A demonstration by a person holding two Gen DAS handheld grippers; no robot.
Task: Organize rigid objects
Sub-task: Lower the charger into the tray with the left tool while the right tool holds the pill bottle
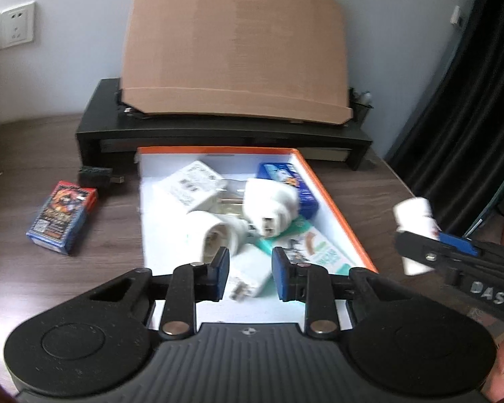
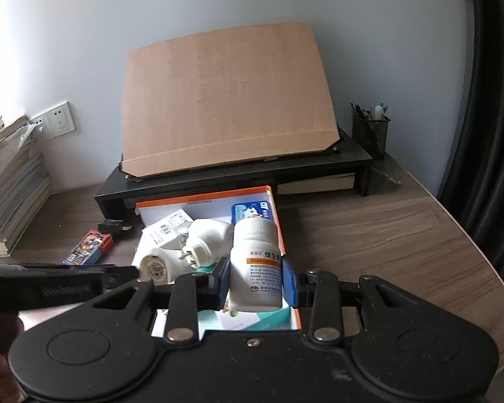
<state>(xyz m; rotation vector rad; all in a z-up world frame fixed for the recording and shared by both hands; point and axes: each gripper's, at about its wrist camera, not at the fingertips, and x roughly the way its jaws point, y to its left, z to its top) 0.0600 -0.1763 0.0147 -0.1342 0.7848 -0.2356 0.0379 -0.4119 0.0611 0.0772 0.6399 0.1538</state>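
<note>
on the wooden surface [image 1: 84, 285], far left, a colourful card box [image 1: 62, 216] lies flat with a small black adapter [image 1: 95, 174] just behind it, both outside the orange-rimmed tray [image 1: 336, 208]. the left gripper [image 1: 250, 277] hangs over the tray's near end with its jaws drawn narrow and nothing between them, above white plugs [image 1: 272, 206], a white charger [image 1: 250, 275], a teal packet [image 1: 316, 248] and a blue box [image 1: 292, 184] lying jumbled inside. to the right, the right gripper [image 2: 255, 283] has its jaws clamped on an upright white pill bottle [image 2: 256, 265], held over the tray's right edge.
</note>
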